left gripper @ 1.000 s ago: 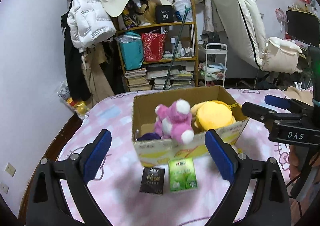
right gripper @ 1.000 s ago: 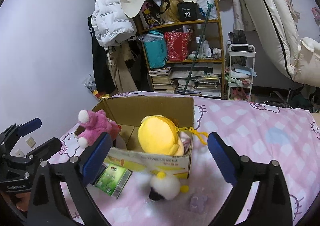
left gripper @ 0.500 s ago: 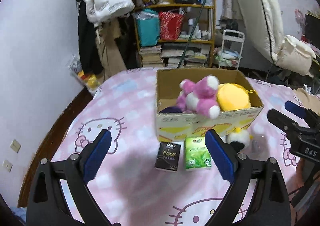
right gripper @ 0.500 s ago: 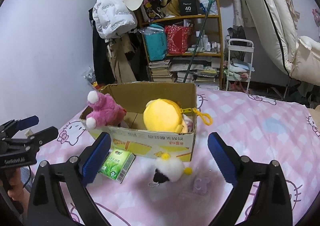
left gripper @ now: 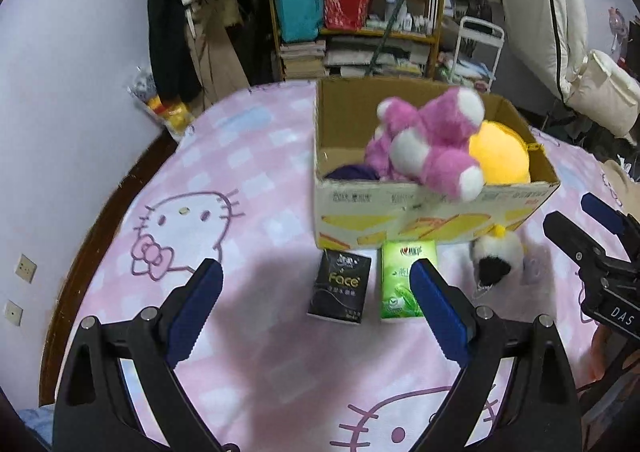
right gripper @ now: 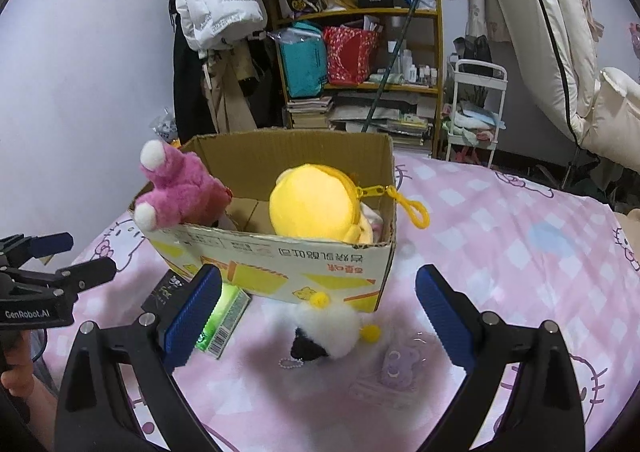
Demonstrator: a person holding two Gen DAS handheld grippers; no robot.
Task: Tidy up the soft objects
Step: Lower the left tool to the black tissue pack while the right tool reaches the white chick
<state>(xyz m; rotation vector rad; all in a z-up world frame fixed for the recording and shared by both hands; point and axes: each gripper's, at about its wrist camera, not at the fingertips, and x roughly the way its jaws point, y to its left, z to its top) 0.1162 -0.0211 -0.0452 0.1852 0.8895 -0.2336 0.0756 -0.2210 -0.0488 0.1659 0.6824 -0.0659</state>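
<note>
A cardboard box [left gripper: 404, 212] [right gripper: 280, 264] stands on the pink bed and holds a pink plush [left gripper: 428, 144] [right gripper: 176, 188] leaning over its rim and a yellow plush pouch [left gripper: 500, 160] [right gripper: 316, 204]. In front of the box lie a black tissue pack [left gripper: 340, 288] [right gripper: 164, 294], a green tissue pack [left gripper: 400, 280] [right gripper: 224, 316], a white fluffy keychain plush [left gripper: 496, 256] [right gripper: 324, 328] and a small purple charm [right gripper: 394, 368]. My left gripper [left gripper: 316, 304] is open and empty above the packs. My right gripper [right gripper: 320, 308] is open and empty over the white plush.
The bed has a pink Hello Kitty sheet [left gripper: 192, 220] [right gripper: 520, 236]. Behind it stand a cluttered shelf [right gripper: 360, 64], hanging coats [right gripper: 216, 12], a white trolley [right gripper: 476, 108] and a cream recliner [right gripper: 560, 52]. The bed's dark edge [left gripper: 108, 212] curves at left.
My left gripper has pulled back and tilted down, so the box and packs sit farther off. My right gripper has drawn back slightly and shifted toward the white plush. Both stay open.
</note>
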